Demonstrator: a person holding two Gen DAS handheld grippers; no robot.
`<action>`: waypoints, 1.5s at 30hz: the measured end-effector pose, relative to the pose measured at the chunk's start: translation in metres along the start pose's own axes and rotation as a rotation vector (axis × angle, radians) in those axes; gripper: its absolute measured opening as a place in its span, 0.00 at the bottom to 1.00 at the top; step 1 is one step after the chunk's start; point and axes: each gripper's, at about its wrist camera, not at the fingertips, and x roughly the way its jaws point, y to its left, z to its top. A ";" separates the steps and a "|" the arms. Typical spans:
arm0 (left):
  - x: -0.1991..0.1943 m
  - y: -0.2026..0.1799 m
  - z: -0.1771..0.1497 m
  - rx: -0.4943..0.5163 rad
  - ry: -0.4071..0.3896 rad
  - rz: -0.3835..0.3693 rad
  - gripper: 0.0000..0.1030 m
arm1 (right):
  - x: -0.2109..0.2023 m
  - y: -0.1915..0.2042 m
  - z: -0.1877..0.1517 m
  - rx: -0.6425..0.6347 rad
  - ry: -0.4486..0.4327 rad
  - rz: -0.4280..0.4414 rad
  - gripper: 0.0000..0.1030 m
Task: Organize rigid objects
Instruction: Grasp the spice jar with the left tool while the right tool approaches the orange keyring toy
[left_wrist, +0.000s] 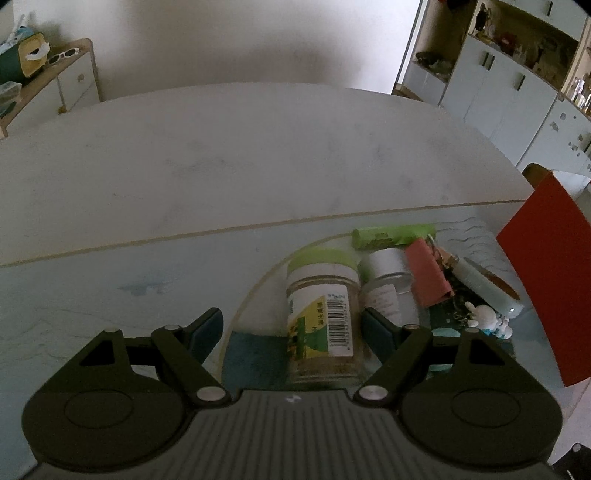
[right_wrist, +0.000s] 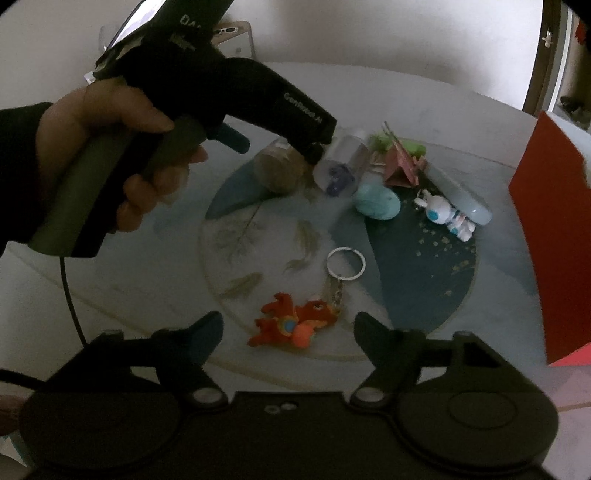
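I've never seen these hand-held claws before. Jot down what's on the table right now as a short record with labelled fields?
Left gripper: open, fingers either side of a green-lidded jar lying on its side
Right gripper: open, above an orange dragon keychain
Surface: round patterned mat
Other items: white-capped jar, pink binder clip, green tube, white rabbit figurine, blue oval object
Right edge: red box

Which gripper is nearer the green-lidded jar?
Left. The left gripper is open with the green-lidded jar between its fingers. The right gripper hangs open over the orange keychain, at the mat's near edge.
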 end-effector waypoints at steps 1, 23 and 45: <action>0.002 -0.001 0.000 0.001 0.002 0.002 0.77 | 0.002 0.000 0.000 -0.003 0.003 0.002 0.72; 0.009 -0.009 -0.004 0.010 -0.003 -0.035 0.42 | 0.006 -0.002 -0.001 -0.012 -0.016 -0.045 0.50; -0.044 -0.012 -0.019 -0.040 0.029 -0.016 0.41 | -0.085 -0.029 0.022 0.086 -0.196 0.033 0.49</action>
